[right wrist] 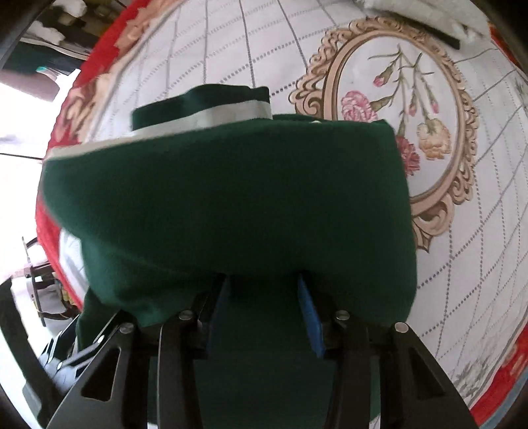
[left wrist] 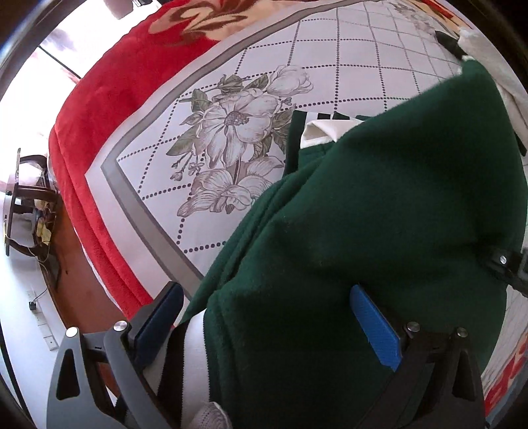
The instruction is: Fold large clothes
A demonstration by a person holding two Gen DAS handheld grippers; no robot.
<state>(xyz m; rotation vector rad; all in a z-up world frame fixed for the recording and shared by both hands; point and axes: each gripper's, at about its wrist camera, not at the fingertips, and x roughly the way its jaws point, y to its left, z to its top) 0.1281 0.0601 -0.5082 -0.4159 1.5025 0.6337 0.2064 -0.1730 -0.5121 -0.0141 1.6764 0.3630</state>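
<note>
A dark green fleece garment (left wrist: 379, 214) with white and black striped trim lies on the floral bedsheet (left wrist: 231, 132). My left gripper (left wrist: 267, 316) has its blue pads (left wrist: 376, 326) wide apart, with the garment's edge and striped cuff (left wrist: 184, 356) lying between them. In the right wrist view the same garment (right wrist: 231, 198) drapes over my right gripper (right wrist: 264, 297). Its blue pads (right wrist: 310, 316) stand moderately apart with a fold of green cloth between them. Whether they pinch the cloth is hidden. A white band (right wrist: 198, 122) runs along the garment's far edge.
A red blanket (left wrist: 99, 132) borders the sheet at the bed's left edge. Beyond it are a wooden chair (left wrist: 29, 204) and floor. The sheet's framed flower print (right wrist: 406, 125) lies right of the garment. A dark strip and white cloth (right wrist: 445, 29) lie at the far right.
</note>
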